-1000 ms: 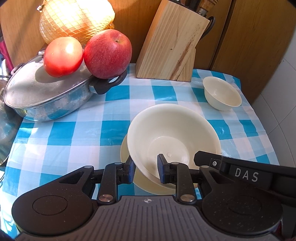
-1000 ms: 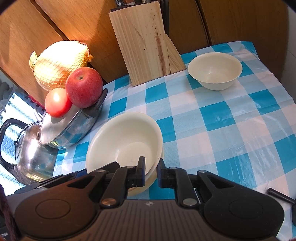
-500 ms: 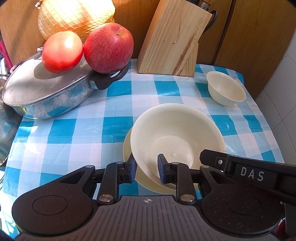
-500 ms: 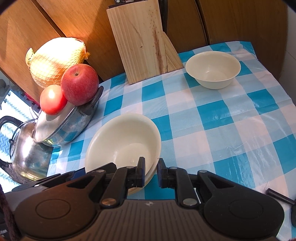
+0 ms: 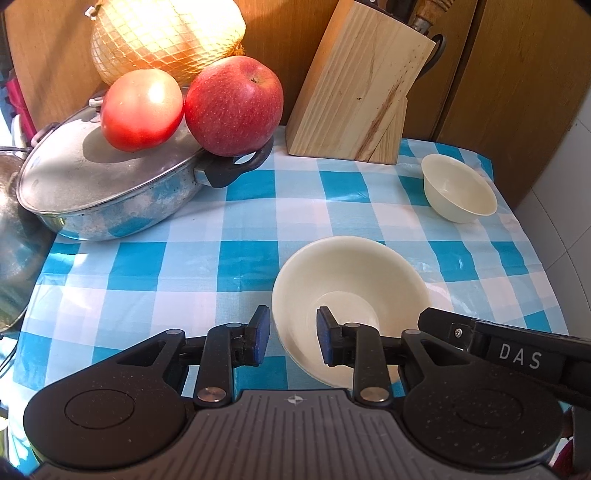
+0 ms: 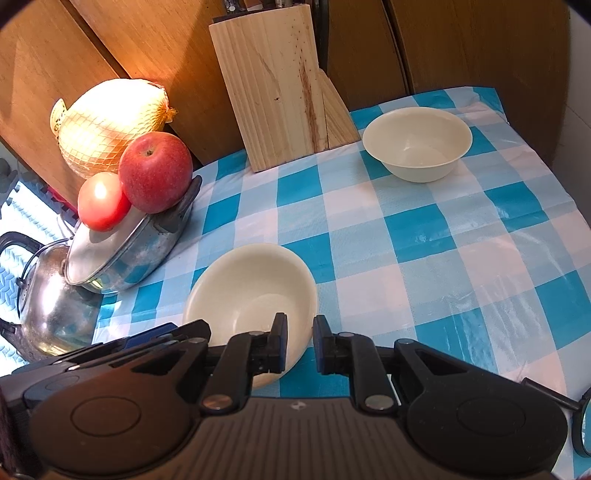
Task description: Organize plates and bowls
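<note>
A large cream bowl (image 5: pixel 349 291) sits on a cream plate (image 5: pixel 441 303) on the checked cloth, mostly hiding it; it also shows in the right wrist view (image 6: pixel 251 291). My left gripper (image 5: pixel 292 339) is open, its fingers astride the bowl's near-left rim without touching. My right gripper (image 6: pixel 299 345) is shut on the bowl's near-right rim, one finger inside and one outside. A smaller cream bowl (image 6: pixel 417 142) stands alone at the far right, also in the left wrist view (image 5: pixel 458 192).
A wooden knife block (image 5: pixel 358 85) stands at the back. A lidded steel pan (image 5: pixel 107 192) carries a tomato (image 5: pixel 142 109) and an apple (image 5: pixel 234 105), with a netted melon (image 5: pixel 166 33) behind. A steel kettle (image 6: pixel 48 314) sits at the left edge.
My left gripper has opened and let go of the large bowl's rim, and drawn back to the left. The right gripper still holds the rim and has pulled back a little.
</note>
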Motion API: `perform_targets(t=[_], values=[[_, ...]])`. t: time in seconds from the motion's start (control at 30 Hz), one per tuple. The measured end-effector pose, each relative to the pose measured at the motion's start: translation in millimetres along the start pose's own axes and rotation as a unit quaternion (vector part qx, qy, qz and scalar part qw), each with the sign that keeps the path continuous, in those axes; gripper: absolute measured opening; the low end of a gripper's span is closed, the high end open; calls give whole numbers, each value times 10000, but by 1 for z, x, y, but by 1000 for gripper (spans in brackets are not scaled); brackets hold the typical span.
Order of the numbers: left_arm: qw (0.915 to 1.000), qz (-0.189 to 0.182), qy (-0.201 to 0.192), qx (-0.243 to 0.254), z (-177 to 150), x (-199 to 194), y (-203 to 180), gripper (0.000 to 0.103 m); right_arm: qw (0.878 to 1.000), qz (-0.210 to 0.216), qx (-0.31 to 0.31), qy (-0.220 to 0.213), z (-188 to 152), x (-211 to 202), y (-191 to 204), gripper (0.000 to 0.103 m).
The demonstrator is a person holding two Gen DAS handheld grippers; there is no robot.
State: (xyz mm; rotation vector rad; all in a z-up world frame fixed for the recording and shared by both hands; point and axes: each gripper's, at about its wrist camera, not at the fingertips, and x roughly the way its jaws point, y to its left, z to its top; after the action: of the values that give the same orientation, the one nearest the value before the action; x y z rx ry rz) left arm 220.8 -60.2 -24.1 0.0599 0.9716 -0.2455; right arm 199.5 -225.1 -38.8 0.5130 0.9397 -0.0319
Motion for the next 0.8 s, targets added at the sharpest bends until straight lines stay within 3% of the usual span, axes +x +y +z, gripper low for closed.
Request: perform_targets(t=[0.4, 0.8], values=[[10000, -41, -32, 60, 4, 2, -8, 36, 9999, 95, 119, -17, 5, -3, -9, 14], [9986, 240, -298, 359, 4, -4, -21, 41, 9997, 68, 229, -105, 10, -6, -19, 14]])
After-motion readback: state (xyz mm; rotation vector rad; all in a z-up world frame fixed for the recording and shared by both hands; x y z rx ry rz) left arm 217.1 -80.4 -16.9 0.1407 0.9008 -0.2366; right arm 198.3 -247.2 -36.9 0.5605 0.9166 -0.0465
